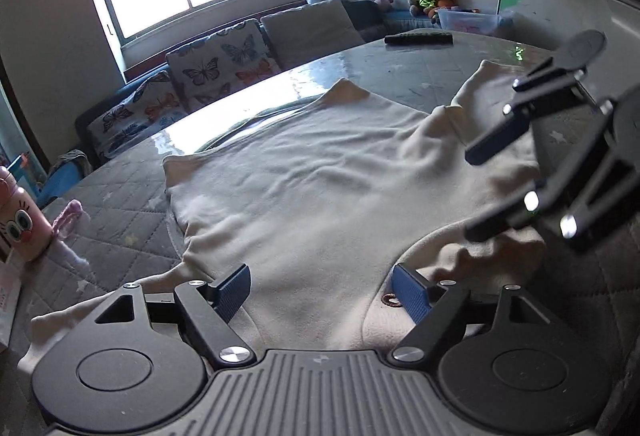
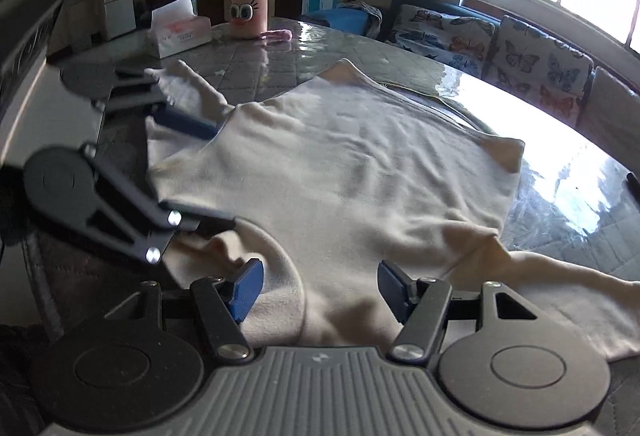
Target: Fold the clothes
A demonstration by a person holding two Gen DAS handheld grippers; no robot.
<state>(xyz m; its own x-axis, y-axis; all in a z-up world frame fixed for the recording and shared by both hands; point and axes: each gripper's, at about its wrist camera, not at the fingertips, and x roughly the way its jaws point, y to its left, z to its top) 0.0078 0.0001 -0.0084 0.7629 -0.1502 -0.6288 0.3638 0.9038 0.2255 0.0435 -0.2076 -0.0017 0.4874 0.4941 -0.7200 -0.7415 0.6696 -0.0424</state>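
Because the cream sweater is spread flat on the glass-topped bench, body smoothed and hem at the far side, it presents as laid out for folding rather than part-folded. One sleeve trails off toward the pink cartoon bottle and tissue box; the other lies along the near edge in the right wrist view.

The left gripper hangs over the neckline end, fingers apart with cloth beneath but nothing pinched — no pad presses the fabric. The right gripper stands alongside it over the same end, fingers likewise apart and empty.

Judgement: both tools are stationed at the shoulders — the natural place from which to take two corners and carry them toward the hem. The fold itself is not yet begun.
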